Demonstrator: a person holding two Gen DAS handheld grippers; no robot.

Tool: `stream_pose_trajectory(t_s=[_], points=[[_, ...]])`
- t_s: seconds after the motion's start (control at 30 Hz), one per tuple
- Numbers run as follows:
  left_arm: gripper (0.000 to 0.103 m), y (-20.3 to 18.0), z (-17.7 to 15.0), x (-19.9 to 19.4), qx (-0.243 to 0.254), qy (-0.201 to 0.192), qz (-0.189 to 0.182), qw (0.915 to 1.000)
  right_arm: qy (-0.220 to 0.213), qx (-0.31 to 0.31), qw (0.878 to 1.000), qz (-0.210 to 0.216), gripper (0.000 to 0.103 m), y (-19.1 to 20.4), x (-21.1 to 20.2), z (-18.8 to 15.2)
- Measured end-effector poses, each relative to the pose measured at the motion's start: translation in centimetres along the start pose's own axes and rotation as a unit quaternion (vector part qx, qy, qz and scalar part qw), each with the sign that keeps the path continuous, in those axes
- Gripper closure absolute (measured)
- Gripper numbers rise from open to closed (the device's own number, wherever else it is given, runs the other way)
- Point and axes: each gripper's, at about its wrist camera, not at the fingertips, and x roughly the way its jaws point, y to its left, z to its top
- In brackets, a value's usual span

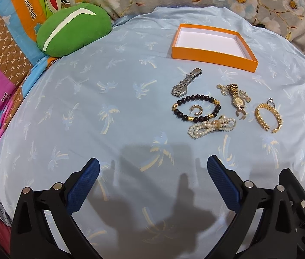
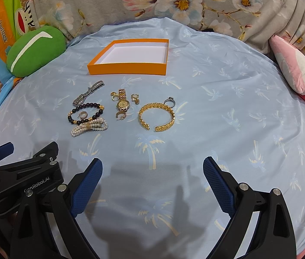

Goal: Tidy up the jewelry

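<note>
Orange box point(image 2: 128, 69) upper centre — nothing inside; jewelry below it. Left hand-held gripper point(image 1: 152, 172), right hand-held gripper point(image 2: 152, 172) — both spread wide, holding nothing.

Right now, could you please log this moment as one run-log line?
left gripper: open, empty | right gripper: open, empty | orange box: empty | gold bangle, black bead bracelet: on blue sheet

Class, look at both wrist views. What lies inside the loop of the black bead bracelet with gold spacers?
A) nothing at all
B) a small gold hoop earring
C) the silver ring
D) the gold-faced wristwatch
B: a small gold hoop earring sits on the blue cloth inside the loop of the black bead bracelet with gold spacers; the left wrist view shows the same.
</note>
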Motion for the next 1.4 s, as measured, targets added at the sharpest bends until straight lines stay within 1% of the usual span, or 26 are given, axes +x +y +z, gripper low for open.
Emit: stream_pose_trajectory(t_s=[1.4], points=[[0.006, 0.18, 0.02, 0.19, -0.004, 0.001, -0.001, 1.0000, 0.001, 0.002, 1.000, 0.003, 0.010, 0.10, 0.35, 0.12]])
